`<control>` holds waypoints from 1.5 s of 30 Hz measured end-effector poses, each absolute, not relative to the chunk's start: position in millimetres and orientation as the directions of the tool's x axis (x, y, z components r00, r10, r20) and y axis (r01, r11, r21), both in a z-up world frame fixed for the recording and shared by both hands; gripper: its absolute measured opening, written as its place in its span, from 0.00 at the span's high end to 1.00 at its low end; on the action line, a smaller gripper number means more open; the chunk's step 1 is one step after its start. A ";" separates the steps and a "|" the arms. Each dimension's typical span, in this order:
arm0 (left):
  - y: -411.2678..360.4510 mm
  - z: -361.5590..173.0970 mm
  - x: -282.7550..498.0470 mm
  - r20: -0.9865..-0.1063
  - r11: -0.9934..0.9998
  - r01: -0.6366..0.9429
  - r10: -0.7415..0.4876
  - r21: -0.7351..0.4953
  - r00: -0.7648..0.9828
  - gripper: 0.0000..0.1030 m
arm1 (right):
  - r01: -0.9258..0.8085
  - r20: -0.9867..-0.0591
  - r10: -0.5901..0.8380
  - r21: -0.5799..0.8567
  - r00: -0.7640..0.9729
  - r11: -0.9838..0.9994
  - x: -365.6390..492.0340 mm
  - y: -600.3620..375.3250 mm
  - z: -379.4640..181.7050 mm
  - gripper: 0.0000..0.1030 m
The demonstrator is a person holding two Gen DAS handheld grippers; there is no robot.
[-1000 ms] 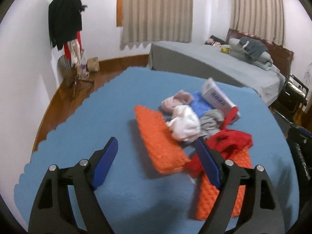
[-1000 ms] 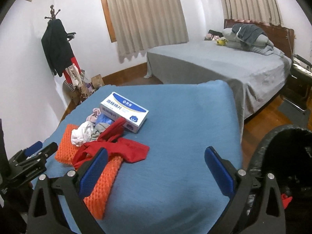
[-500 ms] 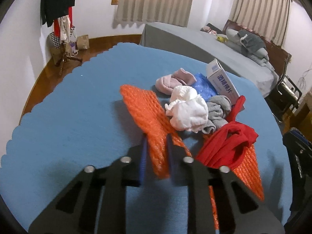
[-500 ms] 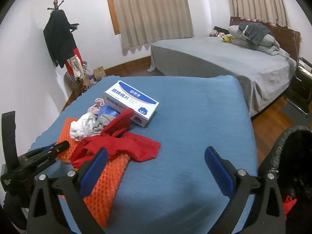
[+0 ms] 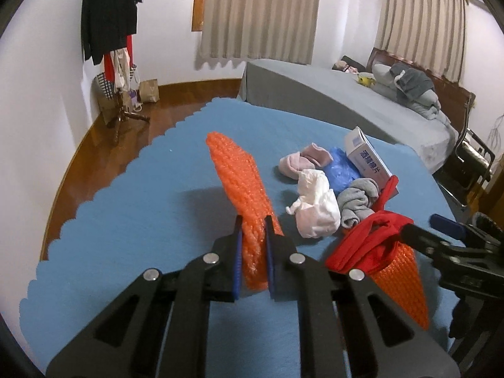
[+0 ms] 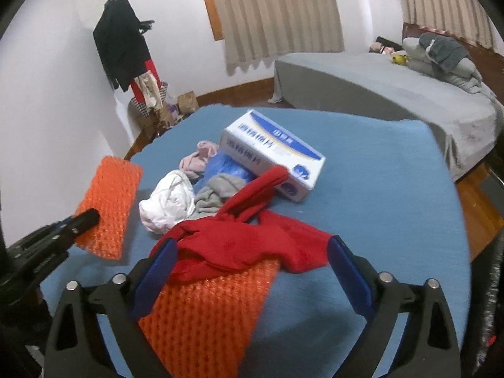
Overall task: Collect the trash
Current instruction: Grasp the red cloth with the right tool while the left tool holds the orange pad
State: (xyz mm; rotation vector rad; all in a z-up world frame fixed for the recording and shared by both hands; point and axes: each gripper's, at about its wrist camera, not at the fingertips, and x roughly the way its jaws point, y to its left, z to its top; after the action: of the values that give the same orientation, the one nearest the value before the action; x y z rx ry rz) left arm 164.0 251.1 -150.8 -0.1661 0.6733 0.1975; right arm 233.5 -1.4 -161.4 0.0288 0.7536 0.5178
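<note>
My left gripper [image 5: 253, 252] is shut on the near end of an orange foam net sheet [image 5: 239, 182] and holds it lifted off the blue cloth; it also shows in the right wrist view [image 6: 108, 204]. My right gripper [image 6: 250, 271] is open, its fingers either side of a red cloth [image 6: 245, 239] lying on a second orange foam net [image 6: 208, 312]. Behind lie a white crumpled wad [image 6: 168, 200], a grey sock [image 6: 217, 193], a blue plastic bag [image 6: 228, 165], a pink sock [image 6: 198, 159] and a white-blue box [image 6: 272, 154].
The blue-covered table [image 6: 384, 208] drops off at the right and far edges. A black trash bag [image 6: 494, 299] sits at the right edge. A grey bed [image 6: 393, 94] and a coat stand [image 6: 126, 50] stand behind.
My left gripper closed on the orange foam net and lifted its near end. My right gripper moved forward and left to straddle the red cloth.
</note>
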 end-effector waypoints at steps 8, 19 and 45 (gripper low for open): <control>244.8 -146.1 161.3 -0.621 0.973 -0.209 0.103 -0.101 0.777 0.89 | -0.474 -0.675 0.489 0.229 0.552 0.850 247.0 3.7 -168.5 0.57; 224.6 -134.7 160.1 -0.603 0.981 -0.166 0.072 -0.102 0.794 0.89 | -0.484 -0.610 0.528 0.255 0.591 0.837 244.2 -24.8 -143.5 0.89; 212.9 -140.4 164.7 -0.624 0.986 -0.132 0.040 -0.103 0.781 0.89 | -0.467 -0.700 0.475 0.224 0.533 0.855 254.2 -15.9 -167.7 0.76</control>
State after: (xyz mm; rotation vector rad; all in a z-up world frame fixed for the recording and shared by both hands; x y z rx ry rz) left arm 164.7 212.9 -140.4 -0.1439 0.6693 0.0931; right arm 254.2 -15.9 -167.7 0.0102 0.8382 0.5611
